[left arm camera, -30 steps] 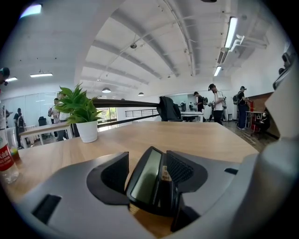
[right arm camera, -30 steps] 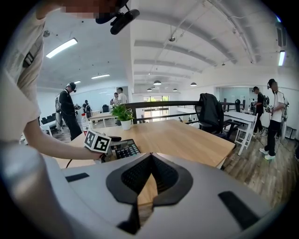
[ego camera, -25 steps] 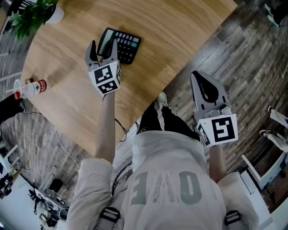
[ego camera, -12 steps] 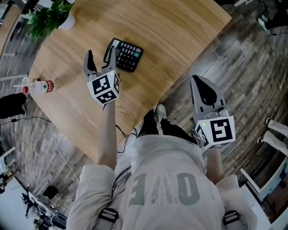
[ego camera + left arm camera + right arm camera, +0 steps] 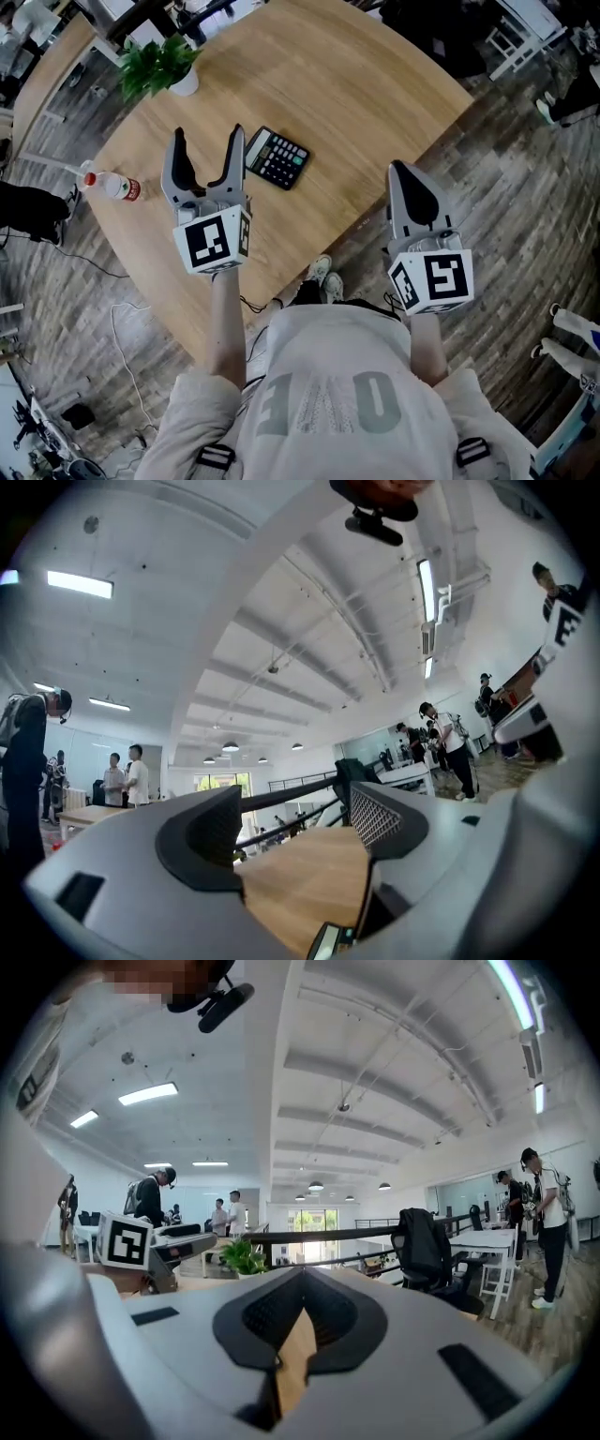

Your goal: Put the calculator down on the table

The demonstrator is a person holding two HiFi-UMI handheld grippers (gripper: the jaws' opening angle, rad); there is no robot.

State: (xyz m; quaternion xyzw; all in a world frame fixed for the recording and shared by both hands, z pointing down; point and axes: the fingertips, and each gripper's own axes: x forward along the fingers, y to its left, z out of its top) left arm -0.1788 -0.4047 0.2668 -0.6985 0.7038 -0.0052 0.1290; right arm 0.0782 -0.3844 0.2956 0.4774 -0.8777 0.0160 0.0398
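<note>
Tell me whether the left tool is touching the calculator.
Apart. Left gripper view shows the left tool open, empty, with the calculator on the table below.

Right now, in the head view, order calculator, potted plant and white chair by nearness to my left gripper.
1. Calculator, on the table just right of the left gripper.
2. Potted plant, table's far edge, upper left.
3. White chair, on the floor, top right.
</note>
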